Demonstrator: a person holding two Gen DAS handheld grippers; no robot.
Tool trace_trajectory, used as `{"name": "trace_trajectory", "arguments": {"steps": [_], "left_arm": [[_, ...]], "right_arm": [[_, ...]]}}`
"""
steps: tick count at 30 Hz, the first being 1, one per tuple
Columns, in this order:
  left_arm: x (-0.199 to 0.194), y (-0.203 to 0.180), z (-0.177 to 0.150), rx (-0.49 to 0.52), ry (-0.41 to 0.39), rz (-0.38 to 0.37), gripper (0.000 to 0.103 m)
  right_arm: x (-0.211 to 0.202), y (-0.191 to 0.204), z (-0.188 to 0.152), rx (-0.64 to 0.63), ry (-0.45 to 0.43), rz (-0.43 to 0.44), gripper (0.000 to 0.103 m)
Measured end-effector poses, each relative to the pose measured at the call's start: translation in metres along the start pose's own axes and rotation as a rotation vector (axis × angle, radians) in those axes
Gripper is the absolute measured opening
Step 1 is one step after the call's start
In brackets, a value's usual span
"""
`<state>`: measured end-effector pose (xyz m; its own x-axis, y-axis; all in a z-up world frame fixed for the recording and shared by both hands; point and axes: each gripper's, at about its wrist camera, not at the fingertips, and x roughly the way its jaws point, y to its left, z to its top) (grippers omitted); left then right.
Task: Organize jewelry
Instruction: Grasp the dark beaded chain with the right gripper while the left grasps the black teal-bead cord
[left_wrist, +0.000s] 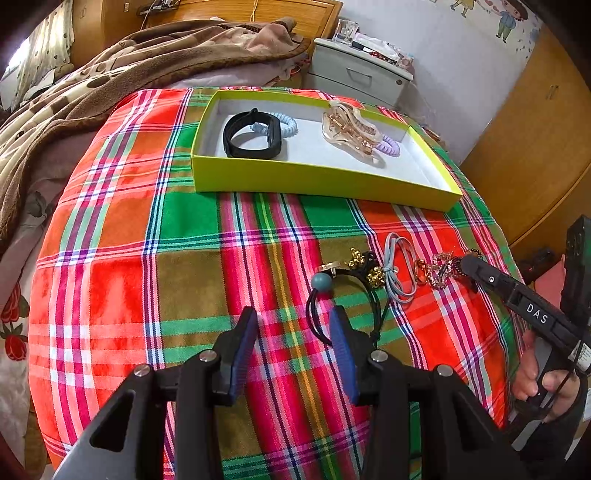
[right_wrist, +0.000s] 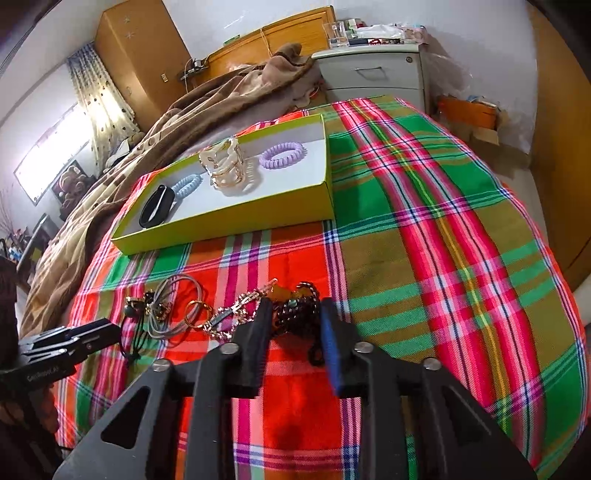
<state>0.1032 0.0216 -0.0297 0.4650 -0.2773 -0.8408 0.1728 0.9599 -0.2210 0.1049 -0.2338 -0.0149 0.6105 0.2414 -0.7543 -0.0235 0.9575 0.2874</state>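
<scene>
On plaid cloth, spread left fingers and right fingers beside tangled metal chains.

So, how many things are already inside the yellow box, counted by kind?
Spiral hair ties: 2, one blue and one purple
Black wristband: 1
Translucent hair claw clip: 1
Total in the yellow box: 4

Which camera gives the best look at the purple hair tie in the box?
The right wrist view: the purple hair tie lies fully visible as a ring. In the left wrist view the hair claw hides most of it.
</scene>
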Motion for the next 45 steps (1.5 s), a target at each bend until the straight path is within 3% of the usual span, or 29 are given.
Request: {"name": "trace_trajectory", "arguments": {"steps": [14, 28, 35, 39, 40, 42, 45], "left_arm": [[0.002, -0.007, -0.001, 0.030, -0.018, 0.046, 0.042], [0.016, -0.026, 0.010, 0.182, -0.027, 0.147, 0.043], [0.023, -0.035, 0.018, 0.260, -0.050, 0.145, 0.047], [0.024, -0.033, 0.020, 0.242, -0.052, 0.113, 0.046], [0.024, -0.033, 0.020, 0.242, -0.054, 0.111, 0.045], [0.022, -0.033, 0.019, 0.241, -0.059, 0.104, 0.023], [0.022, -0.030, 0.020, 0.223, -0.061, 0.094, 0.014]], "right_arm": [[-0.028, -0.019, 0.000, 0.060, -0.090, -0.015, 0.020], [-0.031, -0.022, -0.002, 0.076, -0.101, -0.002, 0.020], [-0.031, -0.022, -0.001, 0.071, -0.098, 0.003, 0.020], [-0.029, -0.021, -0.001, 0.068, -0.093, 0.004, 0.020], [-0.029, -0.020, -0.001, 0.067, -0.092, 0.004, 0.020], [-0.028, -0.019, -0.002, 0.067, -0.091, 0.002, 0.020], [-0.028, -0.019, -0.001, 0.067, -0.091, -0.003, 0.020]]}}
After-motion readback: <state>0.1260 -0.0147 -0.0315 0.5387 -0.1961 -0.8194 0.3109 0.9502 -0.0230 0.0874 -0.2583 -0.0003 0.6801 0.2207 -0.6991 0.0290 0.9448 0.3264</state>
